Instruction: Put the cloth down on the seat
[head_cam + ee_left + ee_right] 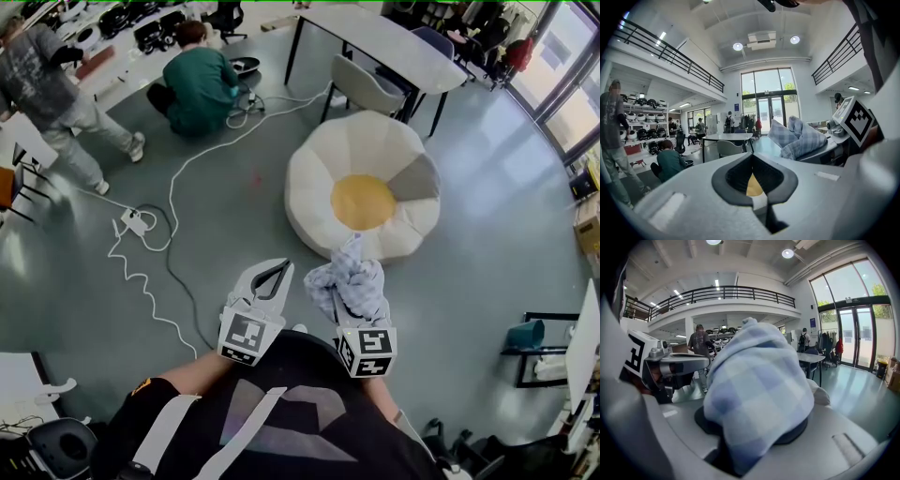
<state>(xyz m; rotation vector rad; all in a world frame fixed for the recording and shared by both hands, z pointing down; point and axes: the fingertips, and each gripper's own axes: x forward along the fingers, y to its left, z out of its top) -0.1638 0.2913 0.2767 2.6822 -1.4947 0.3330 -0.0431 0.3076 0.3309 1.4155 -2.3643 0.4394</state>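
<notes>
Our right gripper (352,314) has its jaws clamped on the checked blue and white cloth (757,394). The fabric is bunched into a loose mound that rises over the pads and spills forward. We judge the grip is taken low in the bundle, so that the cloth rides clear of the floor as one lump and can be let go in one piece. Our left gripper (277,272) is just beside it, jaws together with nothing between them. It looks parked and out of the way, since one gripper is enough for the carry.

In the head view the cloth hangs in front of the near edge of the fried-egg beanbag seat (319,178), not yet on it. The yellow centre (363,201) lies beyond the cloth and looks like the natural place to drop it.

The cloth buries the right jaw tips, so we cannot tell how deep the bite is or how much fabric trails underneath. In the right gripper view it also blocks almost all of the seat. In the left gripper view only a yellow sliver shows through the gap behind the closed tips. We take that to be the seat's centre but cannot be sure.
</notes>
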